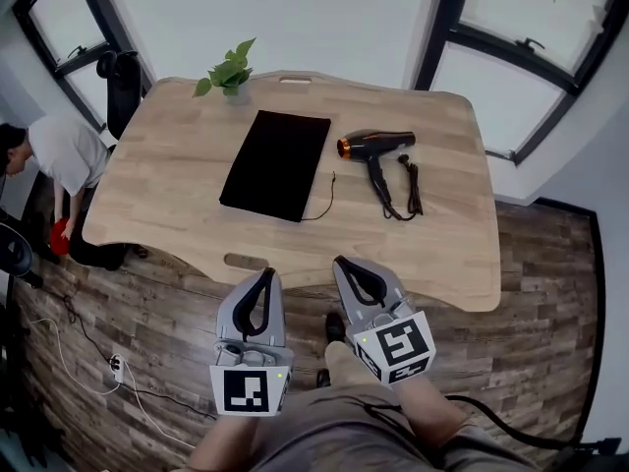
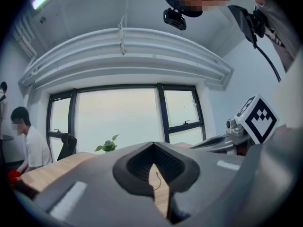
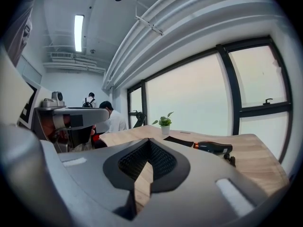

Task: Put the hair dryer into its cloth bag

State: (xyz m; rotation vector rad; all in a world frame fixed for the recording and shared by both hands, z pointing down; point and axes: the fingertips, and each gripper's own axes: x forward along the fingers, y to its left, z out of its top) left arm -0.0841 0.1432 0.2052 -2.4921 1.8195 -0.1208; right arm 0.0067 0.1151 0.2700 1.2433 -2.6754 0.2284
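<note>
**Wooden table laid out with hair dryer and bag; both grippers closed and empty**

Light wooden table (image 1: pixel 177 165), with rounded corners, is seen standing on a dark plank floor (image 1: pixel 541 293) in a room with black-framed windows (image 1: pixel 511 37). A small green potted plant (image 1: pixel 228 72) is placed at the far edge of the table. A person in a white top (image 1: pixel 59 155) is seen crouched beyond the left end of the table.

A flat, rectangular black cloth bag (image 1: pixel 275 163) is laid near the middle of the table, with its long sides running from the far edge towards the near one. A thin black drawstring (image 1: pixel 329 200) is trailed from its near right corner.

A black hair dryer with an orange-ringed nozzle (image 1: pixel 373 146) is laid on its side just right of the bag and is not touching it. Its nozzle is turned towards the bag and its handle is pointed towards the near edge. Its black power cord (image 1: pixel 411 187) is bundled just beside the handle.

The grey left gripper (image 1: pixel 266 275) and the grey right gripper (image 1: pixel 344 264) are held side by side short of the near table edge, over the floor and well apart from the hair dryer and the bag. In each gripper view the jaw tips are seen pressed together, and nothing is held between them. Only bare table wood is visible through the slot behind the tips.
</note>
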